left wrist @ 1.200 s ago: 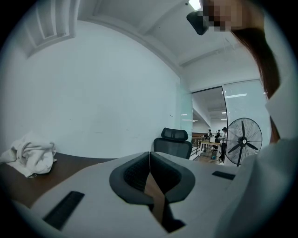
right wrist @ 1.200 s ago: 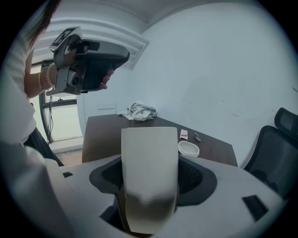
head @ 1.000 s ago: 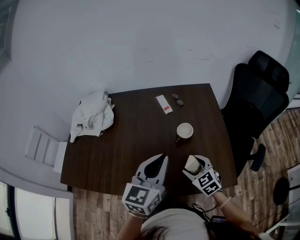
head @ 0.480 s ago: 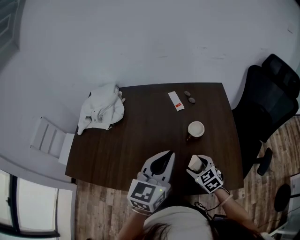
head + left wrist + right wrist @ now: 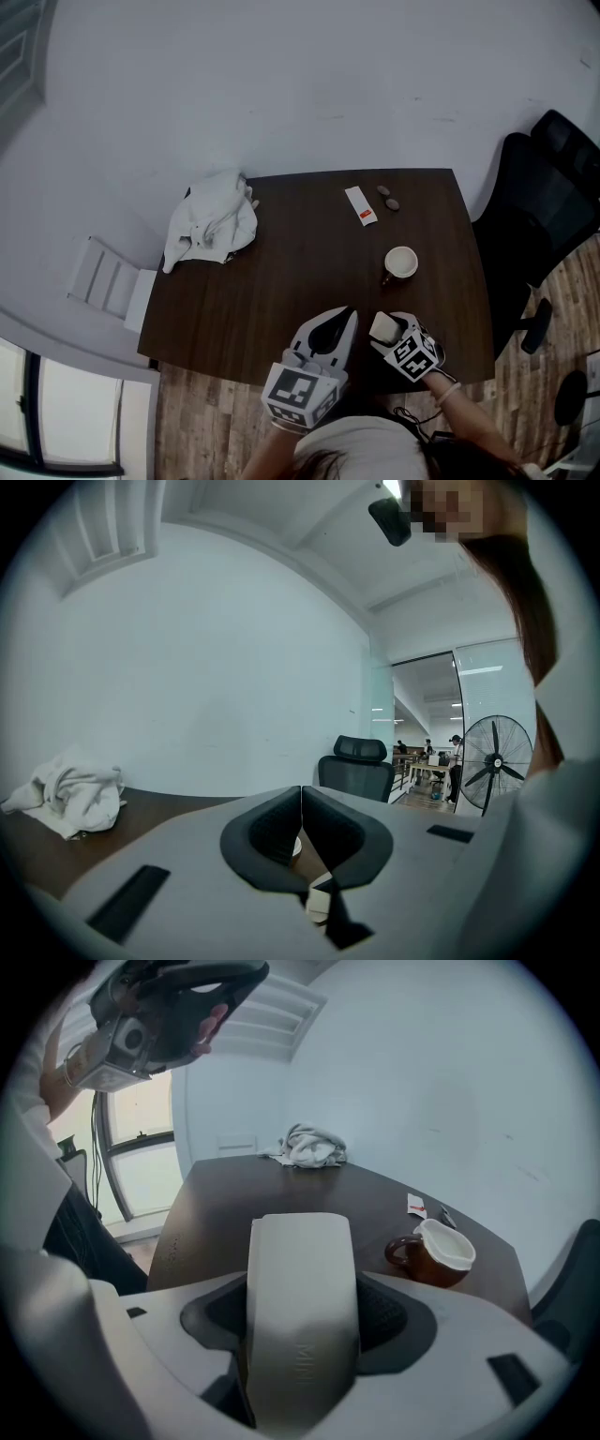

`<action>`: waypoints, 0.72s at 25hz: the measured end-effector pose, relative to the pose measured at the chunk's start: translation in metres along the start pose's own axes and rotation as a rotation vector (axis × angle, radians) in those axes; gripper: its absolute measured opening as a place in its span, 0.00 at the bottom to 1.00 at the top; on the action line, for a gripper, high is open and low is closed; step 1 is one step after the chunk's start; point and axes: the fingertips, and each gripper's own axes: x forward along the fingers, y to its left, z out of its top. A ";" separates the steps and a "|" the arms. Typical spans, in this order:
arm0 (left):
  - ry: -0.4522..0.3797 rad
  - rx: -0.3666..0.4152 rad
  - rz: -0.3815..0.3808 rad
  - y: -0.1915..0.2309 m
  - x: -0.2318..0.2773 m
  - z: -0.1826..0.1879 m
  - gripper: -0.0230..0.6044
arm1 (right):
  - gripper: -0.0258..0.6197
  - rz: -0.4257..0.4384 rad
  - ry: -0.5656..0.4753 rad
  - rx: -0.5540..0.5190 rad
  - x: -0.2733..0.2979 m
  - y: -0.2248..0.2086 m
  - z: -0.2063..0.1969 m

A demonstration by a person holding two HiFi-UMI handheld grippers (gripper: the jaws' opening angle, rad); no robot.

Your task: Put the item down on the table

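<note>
My right gripper [image 5: 382, 330] is shut on a pale beige box-shaped item [image 5: 302, 1307] with rounded corners; it fills the space between the jaws in the right gripper view and shows as a light block [image 5: 382, 326] in the head view, above the table's near edge. My left gripper [image 5: 330, 330] hovers beside it to the left, its jaws shut together with nothing between them [image 5: 301, 829]. Both are over the front part of the dark wooden table [image 5: 281, 281].
A brown mug with white inside [image 5: 400, 263] stands just beyond the right gripper. A white packet with a red mark [image 5: 360, 205] and two small dark objects [image 5: 388, 196] lie at the back. A crumpled white cloth [image 5: 211, 231] sits back left. A black office chair [image 5: 544, 206] stands right.
The head view has shifted a little, so the table appears lower and further right. Both grippers hold nearly the same place at the table's near edge, the right one still gripping the beige item.
</note>
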 end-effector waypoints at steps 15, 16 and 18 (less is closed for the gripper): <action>-0.005 -0.049 0.026 0.015 -0.005 -0.004 0.07 | 0.53 0.048 0.188 -0.083 0.048 0.007 -0.017; -0.005 -0.049 0.028 0.016 -0.005 -0.004 0.07 | 0.53 0.049 0.192 -0.088 0.049 0.007 -0.017; -0.006 -0.052 0.030 0.019 -0.005 -0.004 0.07 | 0.53 0.055 0.197 -0.084 0.051 0.007 -0.018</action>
